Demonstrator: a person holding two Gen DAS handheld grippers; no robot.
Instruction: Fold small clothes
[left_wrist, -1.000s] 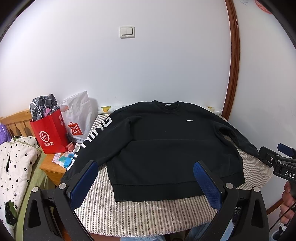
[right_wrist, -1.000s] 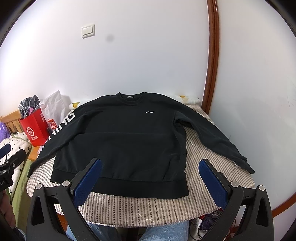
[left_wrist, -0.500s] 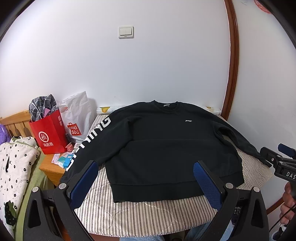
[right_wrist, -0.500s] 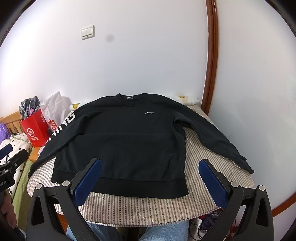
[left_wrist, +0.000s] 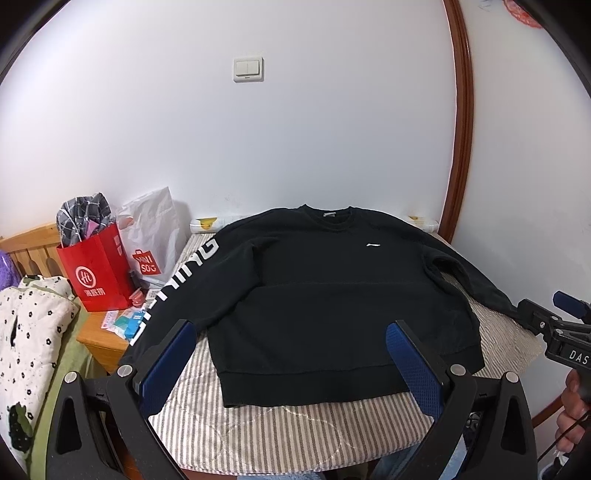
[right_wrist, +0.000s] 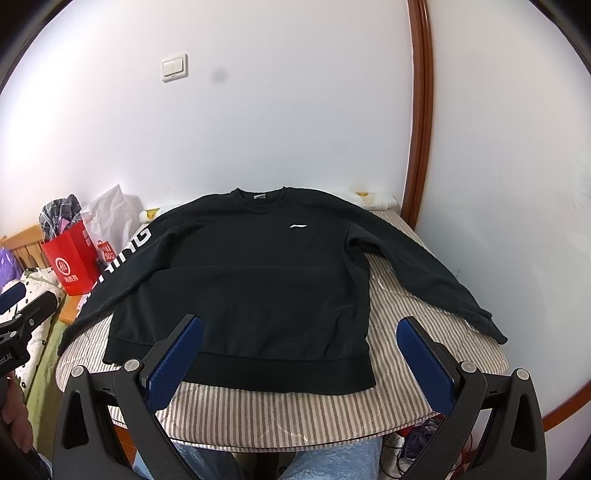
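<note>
Better to start with a sleeve: pinch each cuff, carry it across the chest, keep the hem square. Left gripper (left_wrist: 291, 363) and right gripper (right_wrist: 299, 360) spread wide, empty, touching nothing. Beyond, black sweatshirt (right_wrist: 255, 280) flat, face up on striped tabletop (right_wrist: 303, 413).

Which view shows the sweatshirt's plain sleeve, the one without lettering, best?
The right wrist view: the plain sleeve lies whole, shoulder to cuff, on the striped cover. In the left wrist view its cuff end runs behind the right gripper.
</note>
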